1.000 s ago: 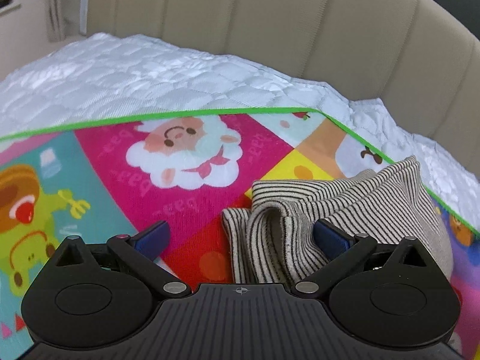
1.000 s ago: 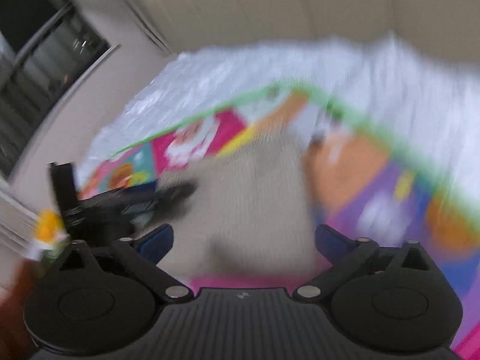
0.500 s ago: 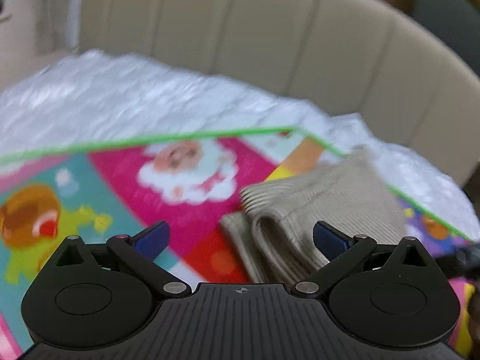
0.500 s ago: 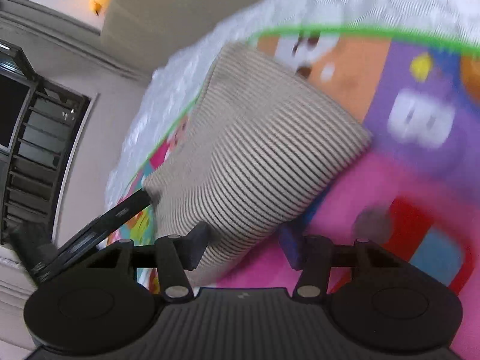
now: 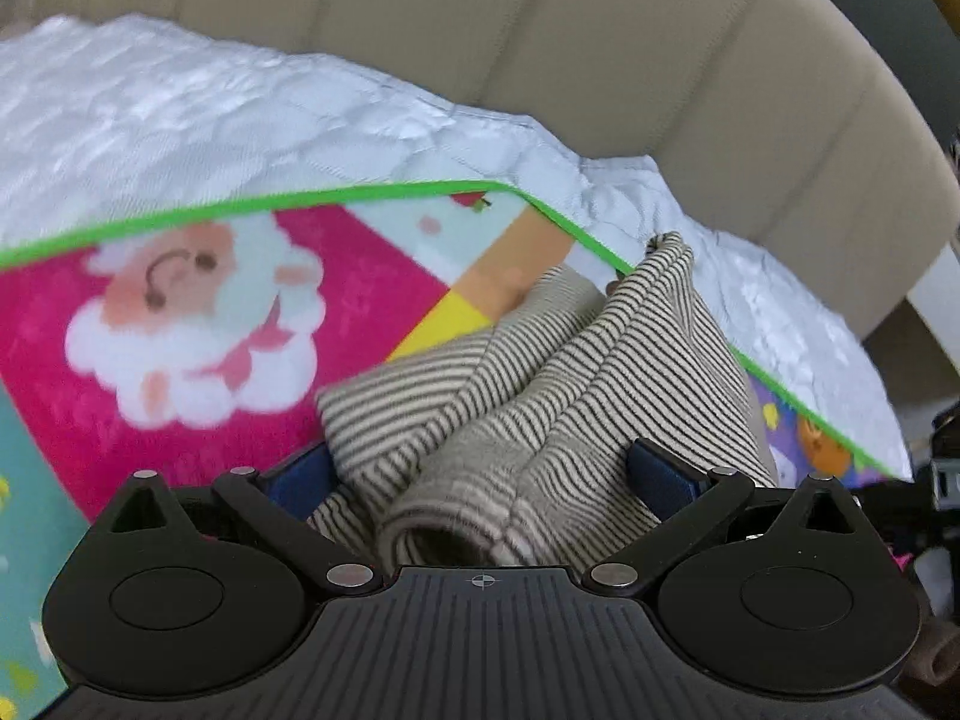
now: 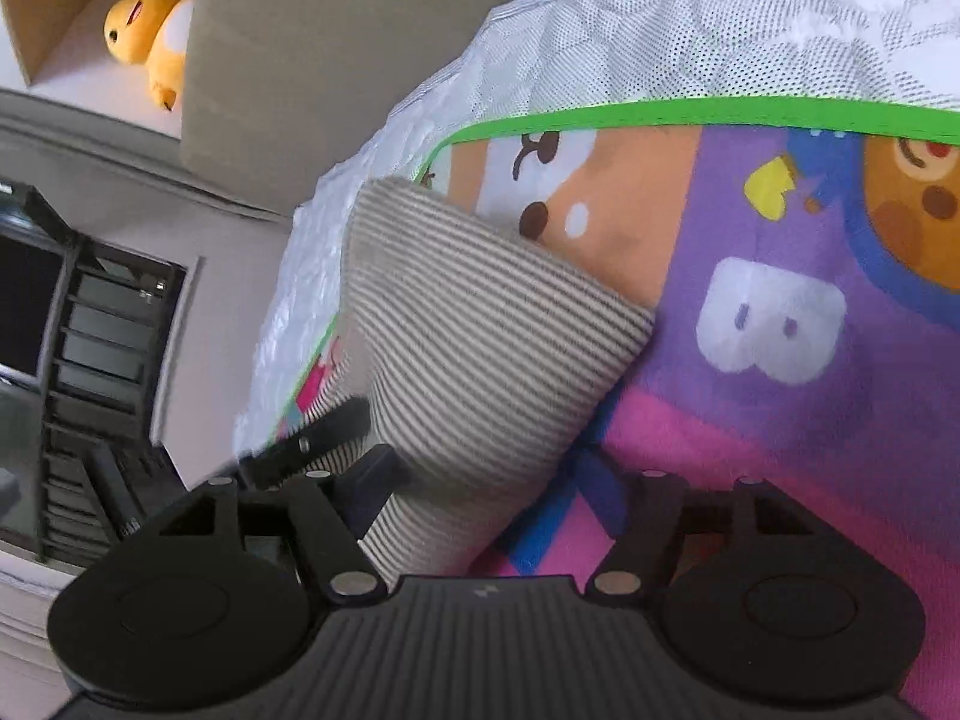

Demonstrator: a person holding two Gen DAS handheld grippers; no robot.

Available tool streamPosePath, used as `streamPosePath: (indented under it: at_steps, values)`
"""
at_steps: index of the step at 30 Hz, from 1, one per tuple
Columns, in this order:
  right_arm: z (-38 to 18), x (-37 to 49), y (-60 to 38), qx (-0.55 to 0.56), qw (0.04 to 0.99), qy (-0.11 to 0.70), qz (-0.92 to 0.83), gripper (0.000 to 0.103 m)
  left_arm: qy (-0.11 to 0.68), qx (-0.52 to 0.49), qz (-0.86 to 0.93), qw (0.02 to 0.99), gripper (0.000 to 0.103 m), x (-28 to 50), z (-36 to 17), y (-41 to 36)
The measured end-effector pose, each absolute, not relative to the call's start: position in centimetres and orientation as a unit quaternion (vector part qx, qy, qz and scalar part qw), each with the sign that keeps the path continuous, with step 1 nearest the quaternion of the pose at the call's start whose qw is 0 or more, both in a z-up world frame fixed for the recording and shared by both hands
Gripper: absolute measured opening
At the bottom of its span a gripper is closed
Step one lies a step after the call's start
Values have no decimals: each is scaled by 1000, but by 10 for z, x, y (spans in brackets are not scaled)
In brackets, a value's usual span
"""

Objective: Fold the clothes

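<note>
Lying bunched on the colourful cartoon-printed play mat (image 5: 372,276), the ribbed, black-and-cream striped garment (image 5: 540,396) rose in soft folds near the mat's green-bound corner, over a white quilted cover (image 5: 240,120). The left gripper (image 5: 480,477) stood spread wide, its blue pads flanking the rolled fabric without pressing. The right gripper (image 6: 486,483), its jaws just reopening, straddled the garment's edge without visibly pinching it. A padded beige headboard (image 5: 600,48) curved behind.
</note>
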State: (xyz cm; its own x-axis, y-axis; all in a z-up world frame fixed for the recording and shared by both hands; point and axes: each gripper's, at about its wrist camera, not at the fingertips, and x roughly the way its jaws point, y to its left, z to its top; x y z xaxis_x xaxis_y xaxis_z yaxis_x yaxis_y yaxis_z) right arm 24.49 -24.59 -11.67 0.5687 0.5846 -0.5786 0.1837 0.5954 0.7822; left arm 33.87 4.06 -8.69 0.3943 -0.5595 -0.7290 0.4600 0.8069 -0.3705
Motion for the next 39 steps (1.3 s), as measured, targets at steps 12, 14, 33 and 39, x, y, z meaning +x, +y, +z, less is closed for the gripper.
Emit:
streamPosePath:
  at_steps: [12, 14, 33, 39]
  values:
    - [-108, 275, -244, 355, 794, 461, 175, 68, 480, -49, -303, 822, 103, 269, -76, 15]
    - [-104, 275, -243, 328, 807, 457, 182, 69, 486, -59, -300, 819, 103, 260, -76, 12]
    - [-72, 248, -235, 251, 838, 444, 192, 87, 399, -222, -262, 850, 103, 227, -26, 78]
    - [-92, 230, -202, 245, 810, 489, 213, 88, 417, -239, -244, 842, 103, 258, -72, 76]
